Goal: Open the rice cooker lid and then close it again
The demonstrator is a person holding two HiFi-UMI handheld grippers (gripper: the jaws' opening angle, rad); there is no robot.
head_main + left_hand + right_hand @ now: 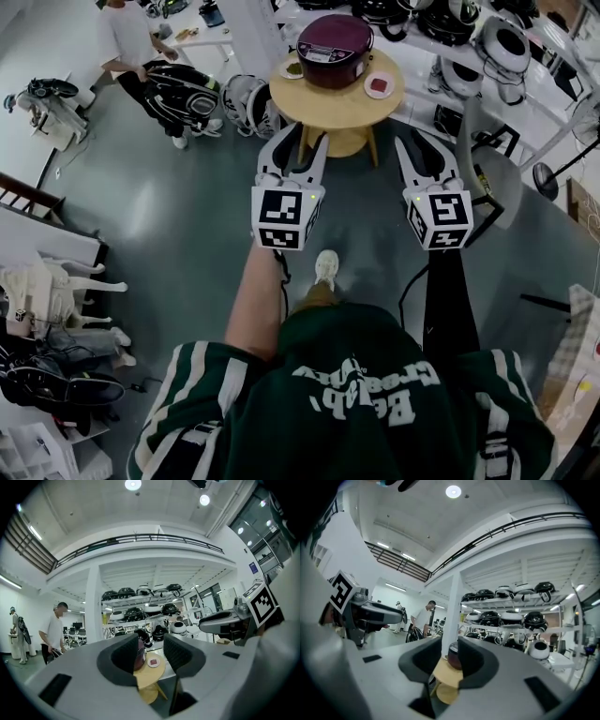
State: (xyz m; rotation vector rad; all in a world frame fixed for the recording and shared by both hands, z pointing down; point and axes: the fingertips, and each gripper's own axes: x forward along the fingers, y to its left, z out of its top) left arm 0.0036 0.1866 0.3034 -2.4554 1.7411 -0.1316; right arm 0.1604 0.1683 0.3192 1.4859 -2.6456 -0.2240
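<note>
A maroon rice cooker with its lid down stands on a round wooden table ahead of me. My left gripper is short of the table's near edge, its jaws apart with nothing between them. My right gripper is held level beside it, also short of the table, with a narrower gap and nothing in it. In the left gripper view the rice cooker and the table show far off between the jaws of the left gripper. The right gripper view frames the rice cooker between the jaws of the right gripper.
Two small dishes lie on the table beside the cooker. Shelves with several more cookers run along the right. A grey chair stands right of the table. A person in a white shirt bends over bags at the back left.
</note>
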